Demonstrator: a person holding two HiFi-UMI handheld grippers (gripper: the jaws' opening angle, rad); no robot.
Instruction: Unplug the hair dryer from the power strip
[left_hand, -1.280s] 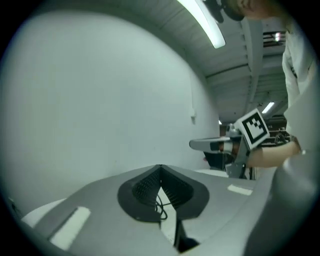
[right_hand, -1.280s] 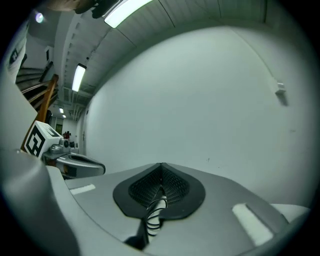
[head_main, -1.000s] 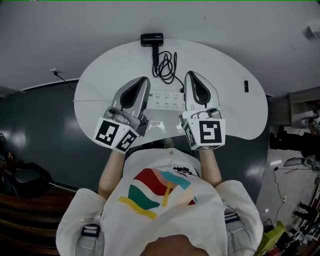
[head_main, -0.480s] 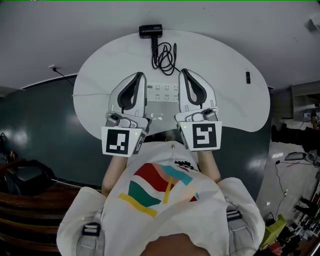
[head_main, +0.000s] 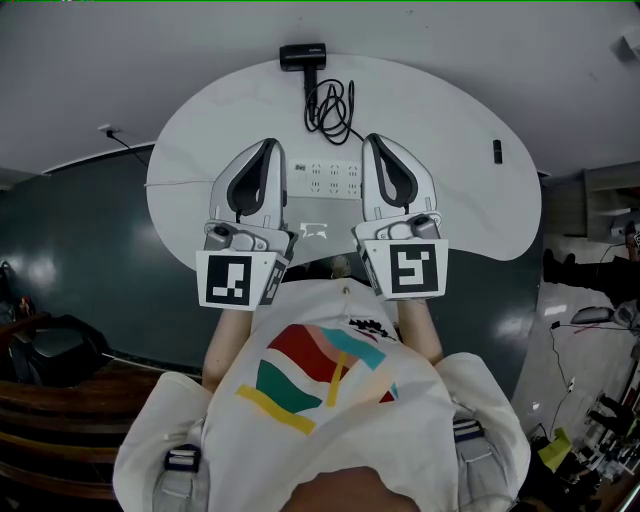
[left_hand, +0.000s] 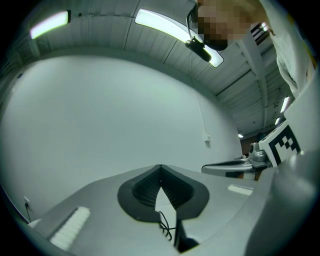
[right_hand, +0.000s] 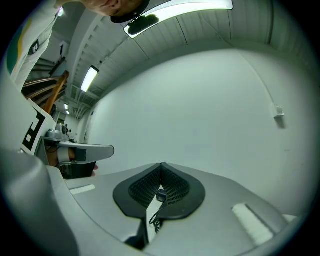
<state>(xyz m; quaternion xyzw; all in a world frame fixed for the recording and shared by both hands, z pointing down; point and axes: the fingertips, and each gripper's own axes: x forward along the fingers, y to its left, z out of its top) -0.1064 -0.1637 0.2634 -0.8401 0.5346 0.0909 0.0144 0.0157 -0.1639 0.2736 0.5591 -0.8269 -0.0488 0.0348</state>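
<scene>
Dryer (head_main: 303, 55) beyond left gripper (head_main: 268, 146), right gripper (head_main: 373, 140) (plugged, perhaps).

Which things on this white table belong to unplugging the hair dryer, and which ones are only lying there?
For the job:
- hair dryer
- its coiled black cord
- power strip
- left gripper and right gripper, both shut and empty

Just lying about:
- small dark object near the right edge of the table

White table (head_main: 465, 185): hair dryer (head_main: 303, 56), power strip (head_main: 330, 182)
</scene>
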